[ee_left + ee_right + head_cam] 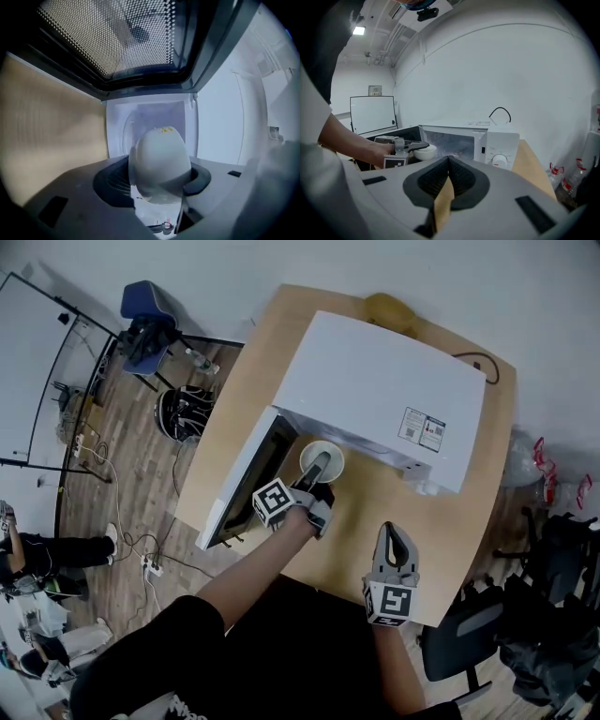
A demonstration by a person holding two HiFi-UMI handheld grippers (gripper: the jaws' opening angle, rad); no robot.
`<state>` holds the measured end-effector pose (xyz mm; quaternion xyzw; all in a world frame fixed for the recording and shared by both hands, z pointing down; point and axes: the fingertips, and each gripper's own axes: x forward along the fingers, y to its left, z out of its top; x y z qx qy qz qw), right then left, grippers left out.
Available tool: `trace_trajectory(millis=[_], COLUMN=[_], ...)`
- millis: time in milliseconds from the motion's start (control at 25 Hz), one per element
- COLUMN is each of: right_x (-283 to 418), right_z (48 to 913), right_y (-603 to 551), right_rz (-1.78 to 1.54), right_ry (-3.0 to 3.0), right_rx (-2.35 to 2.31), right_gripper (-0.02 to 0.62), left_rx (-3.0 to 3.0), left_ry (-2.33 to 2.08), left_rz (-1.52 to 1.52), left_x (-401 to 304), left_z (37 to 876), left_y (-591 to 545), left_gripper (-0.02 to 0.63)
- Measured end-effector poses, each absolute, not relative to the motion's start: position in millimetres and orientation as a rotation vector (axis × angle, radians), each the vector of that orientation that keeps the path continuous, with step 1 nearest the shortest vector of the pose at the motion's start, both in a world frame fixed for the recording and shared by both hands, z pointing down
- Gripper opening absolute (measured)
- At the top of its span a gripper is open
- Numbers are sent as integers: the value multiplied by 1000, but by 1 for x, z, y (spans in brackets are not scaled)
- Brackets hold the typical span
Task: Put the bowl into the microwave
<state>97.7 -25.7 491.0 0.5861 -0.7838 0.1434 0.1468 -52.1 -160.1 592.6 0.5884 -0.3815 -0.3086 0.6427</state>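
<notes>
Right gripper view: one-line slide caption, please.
Over the shut, empty right gripper, the left gripper holds the white bowl at the open microwave mouth.

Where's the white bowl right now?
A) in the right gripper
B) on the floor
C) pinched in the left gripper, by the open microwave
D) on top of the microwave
C: the left gripper clamps the bowl at the open microwave's mouth.

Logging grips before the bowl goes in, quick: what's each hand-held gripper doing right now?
Left hand-held gripper: closed on the bowl.
Right hand-held gripper: closed, holding nothing.
</notes>
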Motion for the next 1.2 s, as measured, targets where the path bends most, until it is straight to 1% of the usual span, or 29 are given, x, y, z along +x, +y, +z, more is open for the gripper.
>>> trace_trajectory(millis=[600,1000,1200], right_x=[129,124,112], right_z=[506,510,514], right_y=[-53,-59,-57], right_rz=[412,424,444], right_ry=[-2222,-2241,-2261], right_rx=[1703,1687,1657], right_gripper=[60,60,60], left_rx=[1327,1304,1332], left_ry=[-899,-904,-927], left_rz=[-700,-715,-664], left_x=[-34,-24,-18], left_z=[635,645,650], left_y=[-220,-235,-236], left_gripper=[229,229,229])
